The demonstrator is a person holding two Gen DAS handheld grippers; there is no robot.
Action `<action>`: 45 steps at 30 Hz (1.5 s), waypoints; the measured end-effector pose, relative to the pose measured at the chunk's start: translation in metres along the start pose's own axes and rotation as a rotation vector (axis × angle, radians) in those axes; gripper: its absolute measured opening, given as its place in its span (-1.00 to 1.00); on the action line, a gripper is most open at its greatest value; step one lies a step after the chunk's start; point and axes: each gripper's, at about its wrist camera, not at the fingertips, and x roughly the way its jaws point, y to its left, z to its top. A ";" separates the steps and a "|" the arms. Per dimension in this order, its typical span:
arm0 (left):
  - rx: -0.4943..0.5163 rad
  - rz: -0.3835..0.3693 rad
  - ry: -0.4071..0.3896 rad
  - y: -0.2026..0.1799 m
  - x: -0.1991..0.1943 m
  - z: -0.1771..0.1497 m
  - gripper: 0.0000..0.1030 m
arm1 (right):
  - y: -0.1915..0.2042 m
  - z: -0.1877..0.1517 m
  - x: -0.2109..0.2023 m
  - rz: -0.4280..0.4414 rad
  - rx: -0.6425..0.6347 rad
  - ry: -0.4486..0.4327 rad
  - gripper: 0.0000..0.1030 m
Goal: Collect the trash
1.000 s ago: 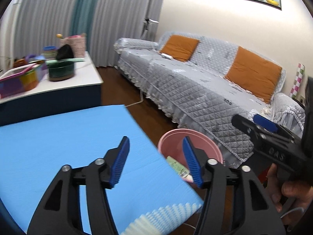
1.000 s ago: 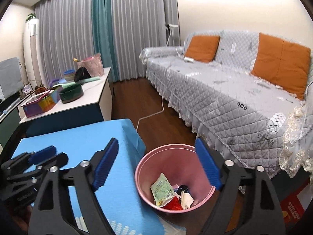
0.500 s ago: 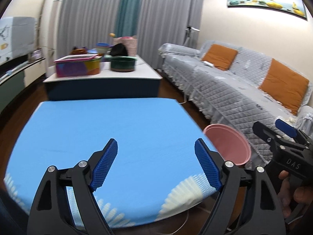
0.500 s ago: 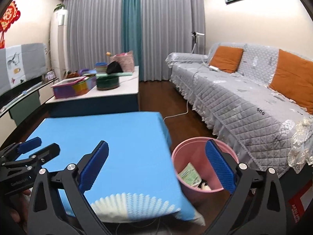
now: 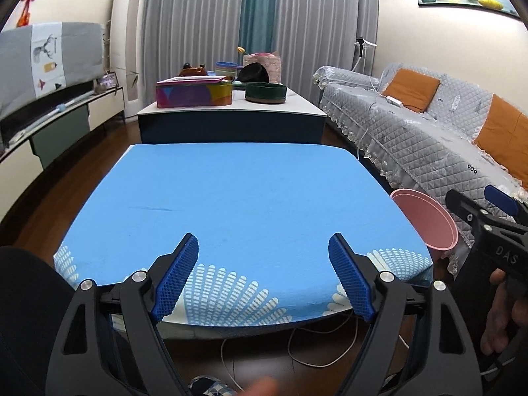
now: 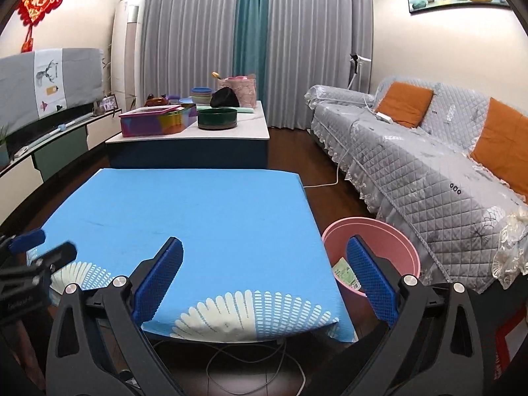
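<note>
A pink bin (image 6: 373, 241) stands on the floor between the blue-clothed table (image 6: 198, 204) and the sofa. A green-and-white wrapper (image 6: 345, 272) lies inside it, partly hidden by my right finger. My right gripper (image 6: 264, 247) hovers over the table's near right corner, open and holding nothing. My left gripper (image 5: 263, 247) is over the near edge of the table (image 5: 247, 191), also open and holding nothing. The left wrist view shows the bin (image 5: 425, 221) beyond the table's right edge, with the right gripper (image 5: 488, 211) beside it. I see no trash on the blue cloth.
A low white table (image 6: 250, 132) behind holds a colourful box (image 6: 155, 122), a green bowl (image 6: 217, 118) and other items. A grey sofa (image 6: 429, 171) with orange cushions runs along the right. White cables (image 6: 247, 359) lie on the floor under the near table edge. A TV stand (image 5: 59, 125) lines the left wall.
Both views have swung left, away from the pink bin and toward the blue table. Both grippers' jaws stand wider than a second ago.
</note>
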 end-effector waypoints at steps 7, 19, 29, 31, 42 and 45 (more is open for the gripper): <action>0.005 0.014 0.001 -0.002 0.004 0.003 0.53 | 0.000 -0.002 0.010 -0.004 0.005 0.028 0.90; -0.011 0.026 0.033 -0.005 0.011 -0.001 0.53 | -0.003 -0.003 0.017 -0.005 0.015 0.049 0.90; -0.008 0.028 0.036 -0.005 0.010 -0.001 0.53 | -0.002 -0.003 0.018 -0.003 0.016 0.049 0.90; -0.007 0.027 0.036 -0.005 0.010 -0.001 0.53 | 0.000 -0.004 0.018 -0.003 0.016 0.049 0.90; -0.009 0.026 0.043 -0.007 0.011 -0.004 0.53 | 0.002 -0.004 0.019 -0.003 0.020 0.051 0.90; -0.009 0.027 0.044 -0.007 0.011 -0.004 0.53 | 0.001 -0.004 0.019 -0.002 0.020 0.051 0.90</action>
